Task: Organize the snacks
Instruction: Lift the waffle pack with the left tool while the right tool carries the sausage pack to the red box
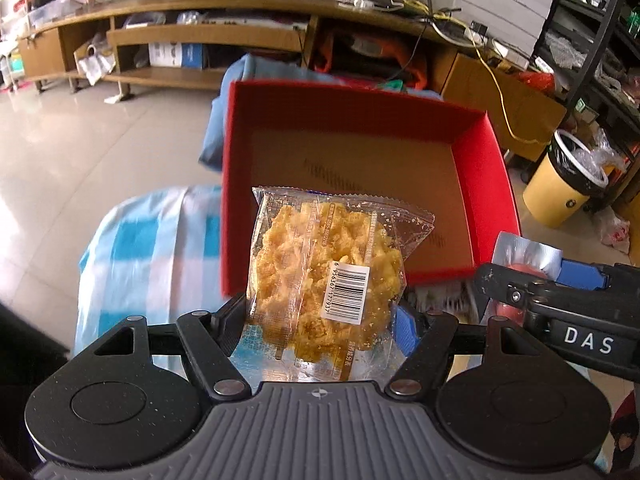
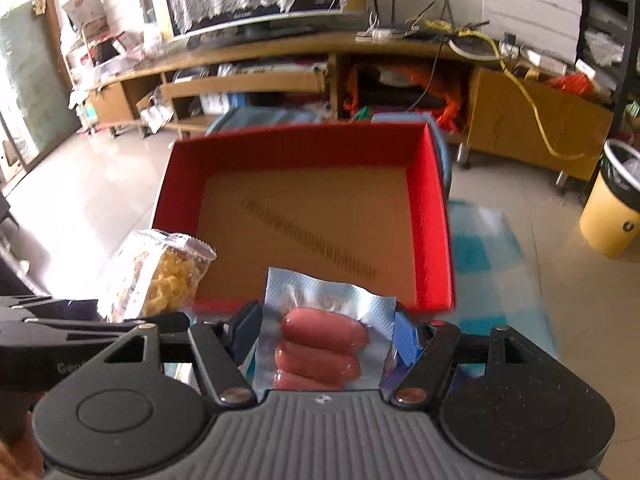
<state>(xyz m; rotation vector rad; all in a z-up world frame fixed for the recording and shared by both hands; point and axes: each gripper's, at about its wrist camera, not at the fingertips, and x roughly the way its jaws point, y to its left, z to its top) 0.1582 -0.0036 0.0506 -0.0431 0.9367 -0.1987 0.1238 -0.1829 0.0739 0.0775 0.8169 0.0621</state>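
Two grippers, each carrying a snack, hang side by side above the near edge of a red box (image 1: 472, 148). The left gripper (image 1: 320, 320) has its jaws closed partway on a clear pack of yellow crispy snack (image 1: 320, 264), barcode facing up, the pack standing up between the blue pads. The right gripper (image 2: 324, 332) has its jaws pressed on the edges of a silver sausage pack (image 2: 324, 340) with pink sausages showing through. The box is open, its brown cardboard floor bare, and sits on a blue-and-white checked cloth (image 1: 148, 248). Behind it stand a long wooden shelf unit (image 1: 192, 36) and, to the right, a yellow bin (image 1: 560, 192) on the tiled floor.
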